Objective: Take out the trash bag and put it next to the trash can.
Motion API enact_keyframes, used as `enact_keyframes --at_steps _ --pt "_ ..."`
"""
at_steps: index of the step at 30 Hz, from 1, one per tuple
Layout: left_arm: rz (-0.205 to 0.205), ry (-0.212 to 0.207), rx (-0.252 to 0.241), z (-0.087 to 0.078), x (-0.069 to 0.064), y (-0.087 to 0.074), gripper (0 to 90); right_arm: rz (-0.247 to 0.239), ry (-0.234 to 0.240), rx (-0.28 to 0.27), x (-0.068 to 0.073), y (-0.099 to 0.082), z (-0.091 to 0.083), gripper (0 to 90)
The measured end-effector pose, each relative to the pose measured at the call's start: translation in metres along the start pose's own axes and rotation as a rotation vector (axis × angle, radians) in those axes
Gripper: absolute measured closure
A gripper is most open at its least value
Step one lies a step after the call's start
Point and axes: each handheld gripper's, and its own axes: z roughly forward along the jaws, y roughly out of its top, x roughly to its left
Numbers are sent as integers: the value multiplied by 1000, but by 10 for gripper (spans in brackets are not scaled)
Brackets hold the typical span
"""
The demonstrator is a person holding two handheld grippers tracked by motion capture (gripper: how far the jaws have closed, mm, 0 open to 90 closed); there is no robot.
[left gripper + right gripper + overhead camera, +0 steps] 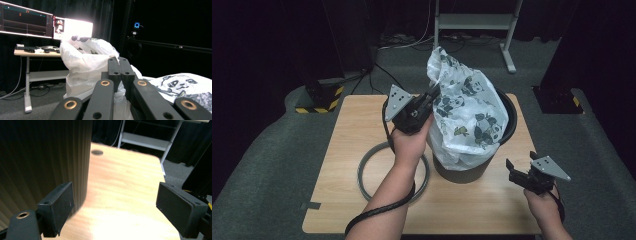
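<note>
Table (362, 125): we see bare wood at its front right.
Bin (462, 170): upright, mid-table, mouth up.
Bag (467, 115): draped in the bin, peak raised upward.
Left gripper (432, 95): jaws pinched on the bag's edge.
Right gripper (518, 167): jaws wide, empty, beside the bin.

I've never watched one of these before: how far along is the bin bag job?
Partly done. The panda-print bag already sits in the black bin, its lower edge draped over the front rim. In hand: the left gripper is shut on the bag's raised edge. The right gripper is open and holds nothing, low beside the bin. Left: spreading the bag around the rim; the ring lies unused on the table.
</note>
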Motion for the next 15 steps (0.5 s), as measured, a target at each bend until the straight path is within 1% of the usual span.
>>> enact_keyframes --at_steps 1,2,5,6,8,9,10,12,15 --pt "5 -1 -2 0 -1 1 898 -14 -10 17 0 -4 3 147" --pt "6 -4 -5 1 -1 1 898 -14 -16 37 0 -8 6 147" --pt "11 -10 -16 1 -4 4 898 -4 -3 87 -1 -17 13 147" --pt "11 -12 -19 1 -4 5 898 14 -1 101 -2 -19 14 147" --pt "-8 -21 -31 0 -4 7 898 56 9 126 -2 -23 16 147" --pt "-8 -24 -36 0 -5 8 898 66 13 133 -3 -24 16 147" --pt "3 -23 -39 -1 -6 9 898 71 14 135 -2 -25 16 147" --pt "14 -24 -51 -2 -8 12 898 62 14 133 -1 -25 16 147" --pt "14 -25 -64 -3 -9 16 898 54 17 131 1 -25 17 148"
